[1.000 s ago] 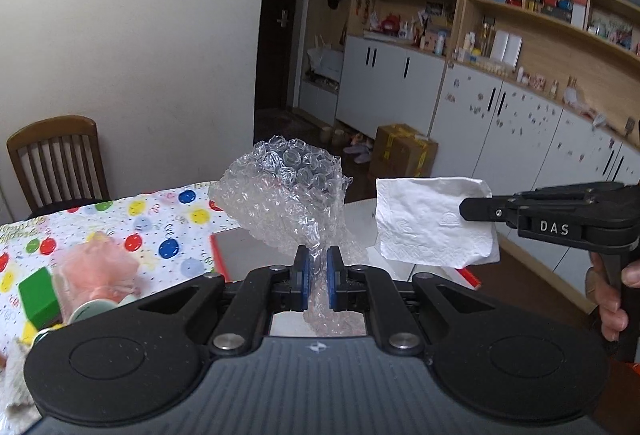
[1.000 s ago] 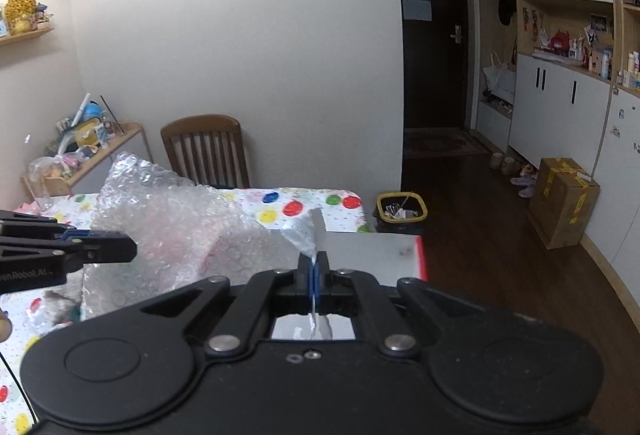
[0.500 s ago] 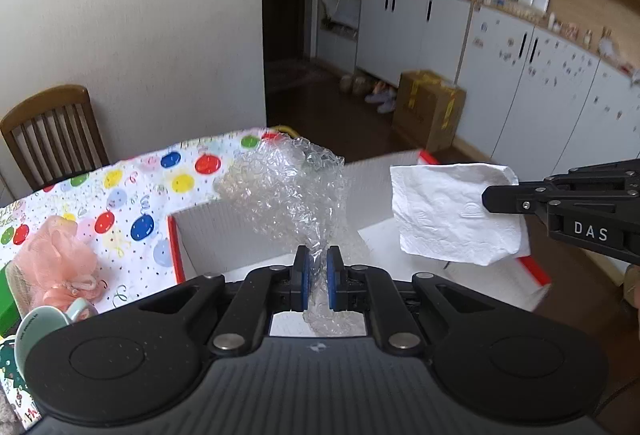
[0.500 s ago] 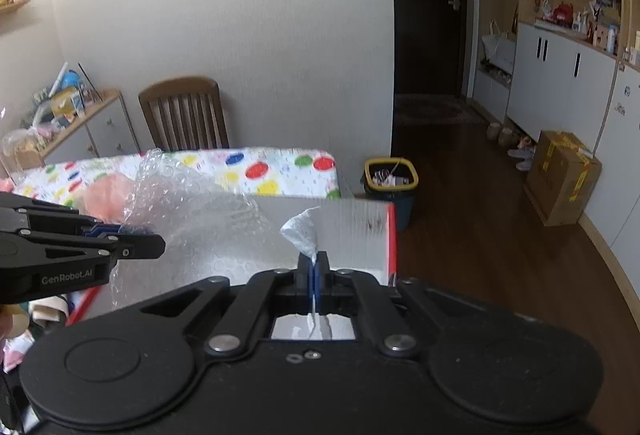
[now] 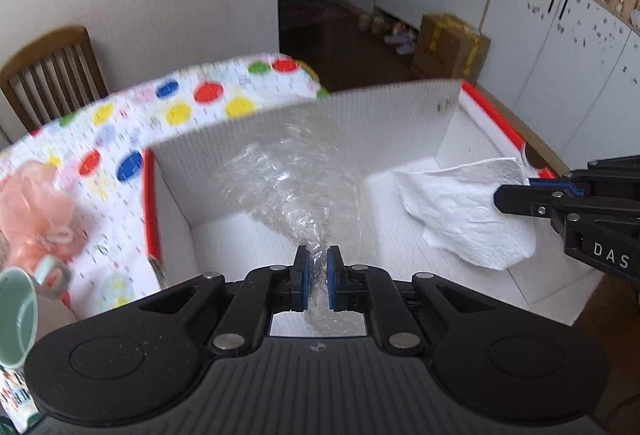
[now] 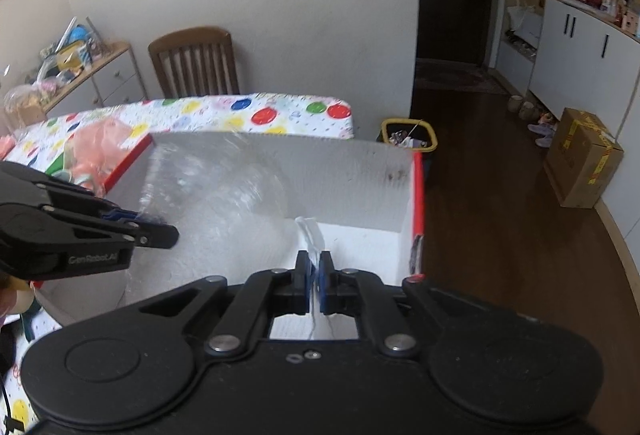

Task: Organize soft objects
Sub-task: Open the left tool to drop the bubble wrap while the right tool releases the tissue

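Left gripper point(image 5: 318, 273) pinched bubble wrap point(image 5: 296, 187) over white box point(image 5: 256, 139). Right gripper point(image 6: 315, 285) jaws opening, paper napkin point(image 5: 472, 211) between them. Both probably light, floppy; edge pinch suited.

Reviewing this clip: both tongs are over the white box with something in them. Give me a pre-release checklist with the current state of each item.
1. Left tongs shut on the bubble wrap: ok.
2. Right tongs have the white tissue between the pads: ok, though the jaws are just starting to open.
3. Both items are over the open white box, inside its walls: ok.
4. Box floor under the tissue is bare: ok.
5. Bubble wrap touching the box floor: cannot tell, it is motion-blurred.
6. The two tongs are apart from each other: ok.
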`<state>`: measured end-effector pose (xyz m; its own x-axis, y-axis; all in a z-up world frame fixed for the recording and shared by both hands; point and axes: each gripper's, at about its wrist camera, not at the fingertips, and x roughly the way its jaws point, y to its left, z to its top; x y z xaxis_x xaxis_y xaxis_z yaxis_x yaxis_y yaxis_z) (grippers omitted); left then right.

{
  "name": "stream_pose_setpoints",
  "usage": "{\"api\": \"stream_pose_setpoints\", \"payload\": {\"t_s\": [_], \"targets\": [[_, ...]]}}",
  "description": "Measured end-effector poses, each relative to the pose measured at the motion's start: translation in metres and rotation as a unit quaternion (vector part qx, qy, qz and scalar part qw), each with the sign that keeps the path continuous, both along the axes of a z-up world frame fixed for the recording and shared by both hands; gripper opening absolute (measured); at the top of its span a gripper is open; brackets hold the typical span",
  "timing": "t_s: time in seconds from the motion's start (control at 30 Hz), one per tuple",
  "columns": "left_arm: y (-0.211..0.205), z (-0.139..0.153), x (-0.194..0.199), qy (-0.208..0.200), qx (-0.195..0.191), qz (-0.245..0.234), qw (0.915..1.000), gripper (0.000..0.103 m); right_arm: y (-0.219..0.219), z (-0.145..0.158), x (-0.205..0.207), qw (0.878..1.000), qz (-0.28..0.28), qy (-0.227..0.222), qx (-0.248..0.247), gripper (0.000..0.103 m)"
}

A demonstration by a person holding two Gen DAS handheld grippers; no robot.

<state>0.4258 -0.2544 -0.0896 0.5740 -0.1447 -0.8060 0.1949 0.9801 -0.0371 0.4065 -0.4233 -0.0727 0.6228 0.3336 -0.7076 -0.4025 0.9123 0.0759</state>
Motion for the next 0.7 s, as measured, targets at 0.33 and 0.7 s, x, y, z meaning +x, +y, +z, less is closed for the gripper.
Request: {"api": "stream_pose_setpoints", "payload": {"t_s": [0.33, 0.7], "targets": [[-0.002, -0.015, 0.008, 0.057, 0.003, 0.001, 0.9984, 0.009, 0.006, -0.011, 0.002, 0.999, 0.028, 0.035, -0.006, 0.015], [0.003, -0.013, 0.004, 0.060, 0.006, 0.022, 0.9979, 0.009, 0.010, -0.015, -0.002, 0.997, 0.044, 0.055, -0.022, 0.038]]}}
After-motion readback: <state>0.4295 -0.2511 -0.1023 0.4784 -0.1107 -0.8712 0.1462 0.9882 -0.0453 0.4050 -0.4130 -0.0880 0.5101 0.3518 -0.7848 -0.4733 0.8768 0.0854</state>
